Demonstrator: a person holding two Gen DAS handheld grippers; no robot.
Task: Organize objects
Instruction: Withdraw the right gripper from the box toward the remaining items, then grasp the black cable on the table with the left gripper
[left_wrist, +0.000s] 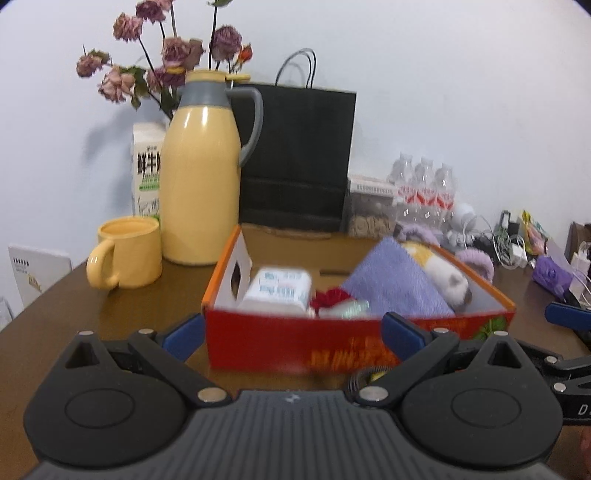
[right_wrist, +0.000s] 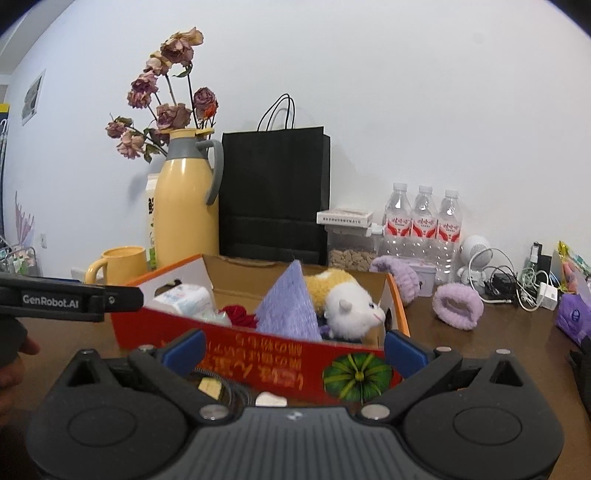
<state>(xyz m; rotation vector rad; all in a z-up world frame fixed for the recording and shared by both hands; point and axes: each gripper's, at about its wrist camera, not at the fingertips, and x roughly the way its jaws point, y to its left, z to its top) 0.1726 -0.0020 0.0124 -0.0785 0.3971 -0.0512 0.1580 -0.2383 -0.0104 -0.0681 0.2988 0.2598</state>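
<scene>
left gripper (left_wrist: 291, 328) released | right gripper (right_wrist: 293, 347) released | box (right_wrist: 258, 365) near wall between both

The black left gripper (left_wrist: 291, 328) with blue-padded fingers (left_wrist: 183, 336) gapes wide, empty; the matching right gripper (right_wrist: 293, 347) beside it likewise spread and empty

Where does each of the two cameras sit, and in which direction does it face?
Left wrist view: sits on the left gripper, facing the long red side of the box and the yellow jug; both blue fingers show, open, with the right gripper's tip at the right edge.
Right wrist view: sits on the right gripper, facing the box's near corner and the water bottles; its fingers show open, the left gripper's arm at left.
Shared: box, jug, black bag, plush toy, purple cloth.
</scene>
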